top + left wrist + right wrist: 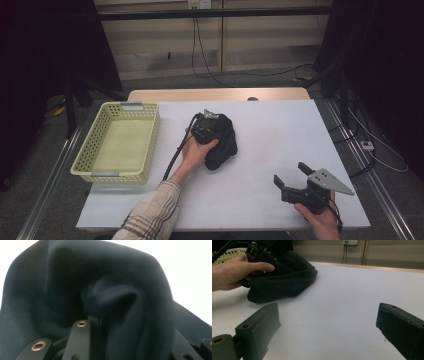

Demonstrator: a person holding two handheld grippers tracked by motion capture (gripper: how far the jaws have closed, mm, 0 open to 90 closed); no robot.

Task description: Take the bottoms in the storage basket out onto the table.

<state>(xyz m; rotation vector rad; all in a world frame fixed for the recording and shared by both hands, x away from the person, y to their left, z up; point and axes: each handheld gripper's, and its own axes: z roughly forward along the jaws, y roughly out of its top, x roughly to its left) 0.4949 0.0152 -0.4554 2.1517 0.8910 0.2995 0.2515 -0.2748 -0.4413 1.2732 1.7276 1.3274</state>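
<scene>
The dark garment [223,142] lies bunched in a rumpled heap near the middle of the white bench [280,165], just right of the yellow basket [150,137], which stands empty at the bench's left side. The heap has no clear front or end; as far as it has a long axis, it runs from its far, higher part down toward the near edge of the bench, tilted slightly to the right in the high view. In the right gripper view it reads as a low mound, flatter toward its right.

The left gripper [216,131] is pressed into the top of the heap, pointing down and away from the person. In the left gripper view a fold of the cloth [110,297] rises between the black jaws, which stand narrow and seem to pinch it, though the pads themselves are buried in fabric. The left hand [196,152] wraps the gripper's body.

The right gripper [292,176] hovers over bare bench at the near right, well apart from the garment, its jaws released and wide with nothing between them.

By the look of it the work is at its start: the cloth is gathered and gripped but not lifted, and moving it to the basket remains.
</scene>
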